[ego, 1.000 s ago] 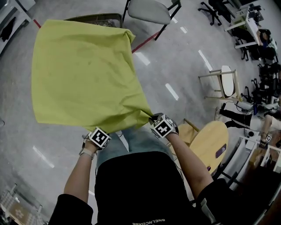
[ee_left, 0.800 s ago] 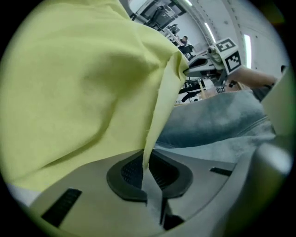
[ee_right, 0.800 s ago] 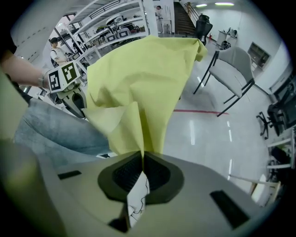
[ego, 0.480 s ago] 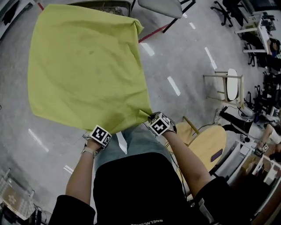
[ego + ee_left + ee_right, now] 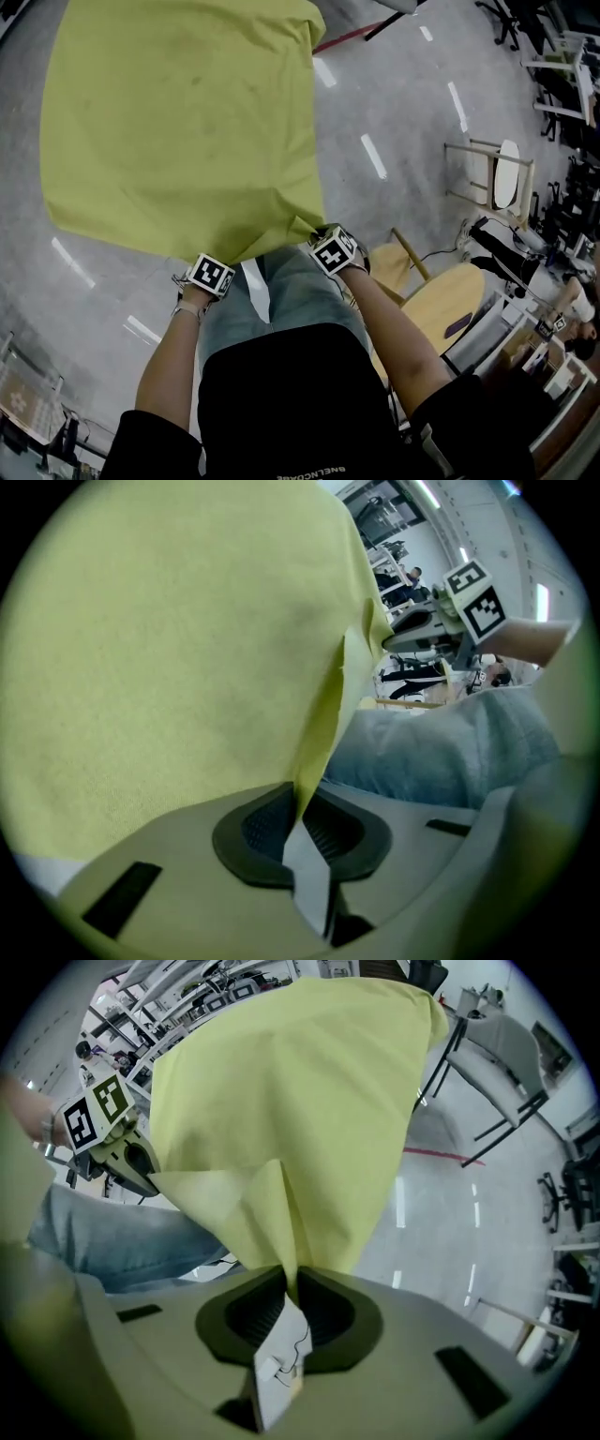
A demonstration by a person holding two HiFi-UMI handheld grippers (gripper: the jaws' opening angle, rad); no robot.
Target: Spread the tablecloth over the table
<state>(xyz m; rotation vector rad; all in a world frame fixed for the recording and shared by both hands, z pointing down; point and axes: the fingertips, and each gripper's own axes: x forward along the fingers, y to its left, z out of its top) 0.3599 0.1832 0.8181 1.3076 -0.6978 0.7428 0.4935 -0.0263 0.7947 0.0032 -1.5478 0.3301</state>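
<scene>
The grey floor had white stripes on it. The big yellow-green tablecloth was spread out wide in front of the person, hiding what was under it. A round wooden table stood to the person's right, just beside them.

The left gripper had its jaws almost together, pinching one near corner of the tablecloth. The right gripper pinched the other near corner. Its jaws had just been opening a little, but the gap was very narrow and the cloth sat tight between the dark pads. A small white tag stuck out of that corner, below the pads.
</scene>
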